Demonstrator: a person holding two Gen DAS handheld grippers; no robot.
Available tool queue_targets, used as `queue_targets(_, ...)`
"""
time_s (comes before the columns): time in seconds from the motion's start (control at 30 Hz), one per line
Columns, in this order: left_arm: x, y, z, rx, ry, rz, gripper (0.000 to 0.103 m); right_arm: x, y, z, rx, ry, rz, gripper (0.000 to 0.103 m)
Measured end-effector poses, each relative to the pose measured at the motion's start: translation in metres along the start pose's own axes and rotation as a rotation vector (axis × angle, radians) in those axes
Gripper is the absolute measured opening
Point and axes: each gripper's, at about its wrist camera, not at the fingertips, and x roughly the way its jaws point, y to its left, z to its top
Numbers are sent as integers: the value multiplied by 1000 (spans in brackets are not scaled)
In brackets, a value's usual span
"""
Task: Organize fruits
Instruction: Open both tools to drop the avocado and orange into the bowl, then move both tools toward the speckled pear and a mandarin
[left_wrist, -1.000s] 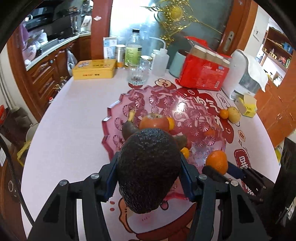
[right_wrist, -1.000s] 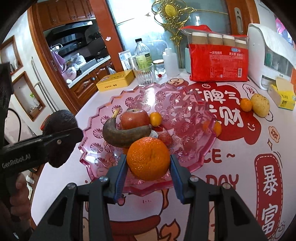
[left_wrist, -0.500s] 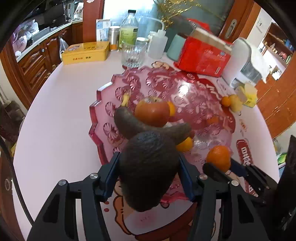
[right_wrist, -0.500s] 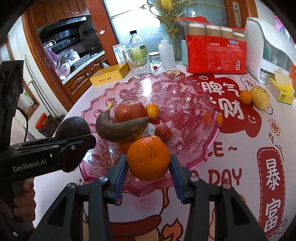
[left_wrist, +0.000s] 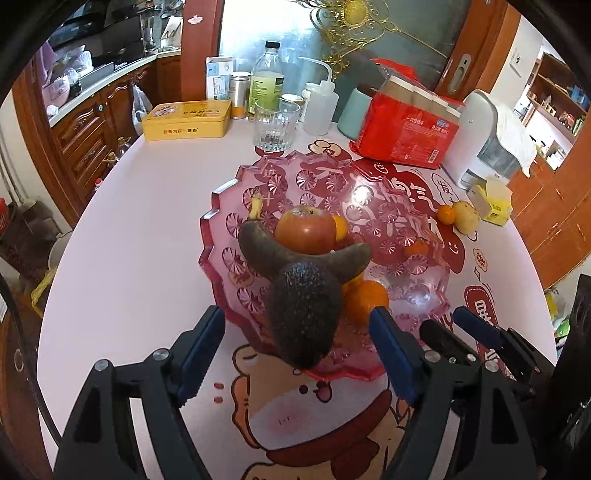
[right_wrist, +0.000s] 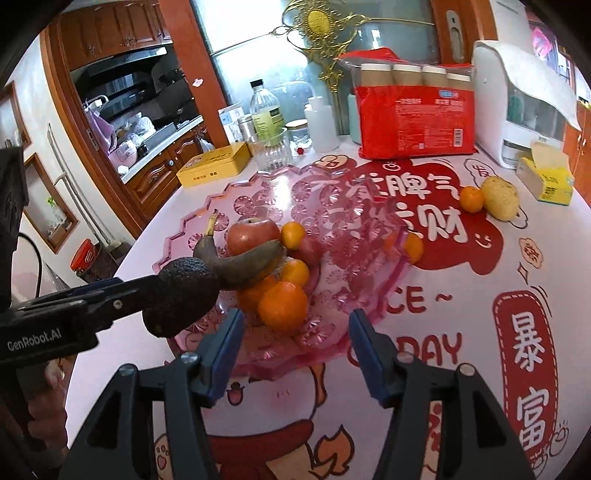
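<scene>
A dark avocado (left_wrist: 303, 314) rests on the near part of the pink glass plate (left_wrist: 221, 192), leaning against a blackened banana (left_wrist: 266, 254). My left gripper (left_wrist: 295, 312) is opening around the avocado, and both blue pads stand clear of it. In the right wrist view an orange (right_wrist: 282, 308) lies in the plate (right_wrist: 192, 229) beside smaller tangerines. My right gripper (right_wrist: 295, 314) is opening just in front of the orange, with its pads off it. An apple (left_wrist: 304, 229) sits behind the banana. A pear (right_wrist: 500, 197) and a small tangerine (right_wrist: 471, 199) lie on the table at the right.
Along the table's far side stand a glass tumbler (left_wrist: 275, 125), a yellow tin (left_wrist: 186, 120), bottles, a red pack of paper cups (left_wrist: 406, 133) and a white appliance (left_wrist: 491, 140). A yellow tissue box (left_wrist: 495, 203) sits near the pear. Another tangerine (right_wrist: 412, 247) lies behind the plate's right rim.
Both grippers have opened. The avocado has left the left pads and the orange the right pads. Both fruits now lie in the plate's near part.
</scene>
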Motion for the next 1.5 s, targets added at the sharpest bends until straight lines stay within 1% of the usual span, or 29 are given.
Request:
queue_targets(0.2, -12, -9, -15, -23, 27, -15, 79, -13, -28, -11, 62, 28, -19, 59)
queue_targets(0.3, -16, -18, -23, -28, 37, -23, 83, -21, -48, -19, 103, 45, -34, 59)
queue_targets(0.37, -16, -25, -25, -29, 52, -13, 83, -27, -61, -25, 129, 57, -48, 59)
queue_targets(0.53, -19, -50, -30, -28, 62, -25, 84, -41, -98, -40, 182, 99, -74, 59)
queue_targets(0.67, -18, -78, -32, -16, 99, -34, 86, -52, -134, -49, 208, 144, -89, 59)
queue_targets(0.77, -18, -100, -31, -2, 116, -38, 86, -60, -161, -50, 210, 167, -83, 59)
queue_targets(0.9, -16, -134, -23, 16, 114, -48, 87, -67, -193, -42, 155, 197, -85, 59)
queue_targets(1.1, -5, -188, 0, 91, 108, -10, 89, -72, -238, -19, 27, 226, -67, 59)
queue_targets(1.2, 3, -212, 13, 121, 100, 1, 89, -72, -256, -5, -29, 226, -51, 59)
queue_targets(1.3, 15, -236, 26, 158, 104, 28, 90, -71, -270, 11, -87, 222, -35, 59)
queue_targets(1.5, 45, -273, 53, 203, 117, 82, 90, -55, -292, 49, -198, 195, -6, 60)
